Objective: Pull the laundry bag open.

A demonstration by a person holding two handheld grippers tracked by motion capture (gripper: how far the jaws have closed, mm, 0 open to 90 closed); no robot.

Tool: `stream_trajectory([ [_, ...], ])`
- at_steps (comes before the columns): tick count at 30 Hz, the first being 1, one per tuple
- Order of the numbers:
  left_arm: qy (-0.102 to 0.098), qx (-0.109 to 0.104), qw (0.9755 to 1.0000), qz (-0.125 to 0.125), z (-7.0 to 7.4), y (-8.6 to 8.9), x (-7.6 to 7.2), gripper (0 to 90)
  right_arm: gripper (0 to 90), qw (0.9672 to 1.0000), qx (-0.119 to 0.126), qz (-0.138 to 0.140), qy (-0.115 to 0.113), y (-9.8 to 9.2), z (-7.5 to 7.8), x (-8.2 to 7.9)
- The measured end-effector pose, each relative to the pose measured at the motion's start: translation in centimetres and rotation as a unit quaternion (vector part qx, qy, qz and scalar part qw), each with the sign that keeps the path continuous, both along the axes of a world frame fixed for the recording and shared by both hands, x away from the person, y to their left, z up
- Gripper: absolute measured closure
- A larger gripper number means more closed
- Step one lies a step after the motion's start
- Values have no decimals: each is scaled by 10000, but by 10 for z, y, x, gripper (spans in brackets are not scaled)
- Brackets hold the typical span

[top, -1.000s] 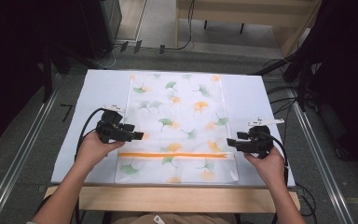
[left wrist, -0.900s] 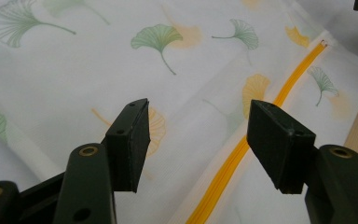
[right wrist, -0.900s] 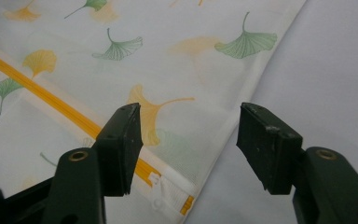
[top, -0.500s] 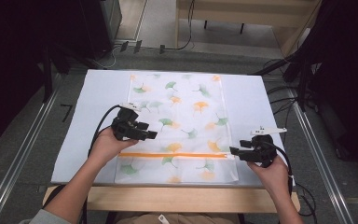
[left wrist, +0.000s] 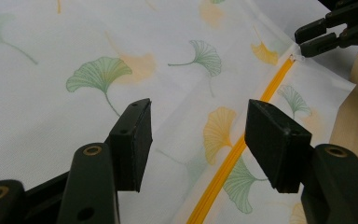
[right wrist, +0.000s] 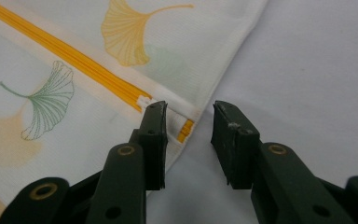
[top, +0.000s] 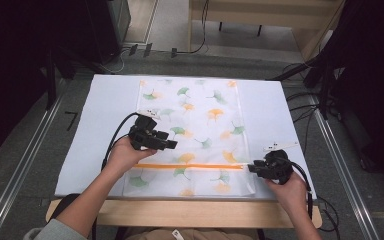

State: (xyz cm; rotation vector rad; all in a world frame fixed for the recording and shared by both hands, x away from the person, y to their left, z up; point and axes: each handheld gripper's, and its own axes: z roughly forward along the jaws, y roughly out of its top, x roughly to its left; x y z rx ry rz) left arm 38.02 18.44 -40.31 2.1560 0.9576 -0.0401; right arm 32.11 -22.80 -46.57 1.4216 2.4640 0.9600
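The left tongs (left wrist: 196, 140) hang open over the leaf-printed bag (top: 200, 120), its orange zipper (left wrist: 242, 144) running between their jaws. The right tongs (right wrist: 186, 140) (also open) sit at the zipper's end, seemingly beside the pull (right wrist: 144, 101), on the surface (top: 105, 100).

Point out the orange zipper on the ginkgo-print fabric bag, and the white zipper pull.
Orange zipper (top: 190, 166), high view, middle of its length.
White zipper pull (right wrist: 144, 101), right gripper view, visible tab beside the jaw.
Ginkgo-print fabric bag (top: 200, 107), high view, upper panel.
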Motion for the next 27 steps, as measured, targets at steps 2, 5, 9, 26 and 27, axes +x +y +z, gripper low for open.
stream_trajectory([
  [2, 5, 27, 10000, -10, -1, 0, 0, 423, 659, 9999, -68, 60, -50, 6, -1, 0],
  [5, -19, 32, 10000, -28, -1, -1, 0, 419, 660, 9998, -154, 92, -111, 12, -1, 0],
  [9, 8, -26, 10000, -44, -2, -3, 0, 398, 660, 9997, -201, 76, -143, 17, -1, 1],
  [26, 20, -49, 9999, -125, -7, -15, -9, 463, 848, 9999, -106, 78, -47, 25, -1, 2],
  [27, 44, -42, 9998, -199, -7, -17, -10, 505, 849, 9999, -69, 109, -20, 24, 0, 3],
])
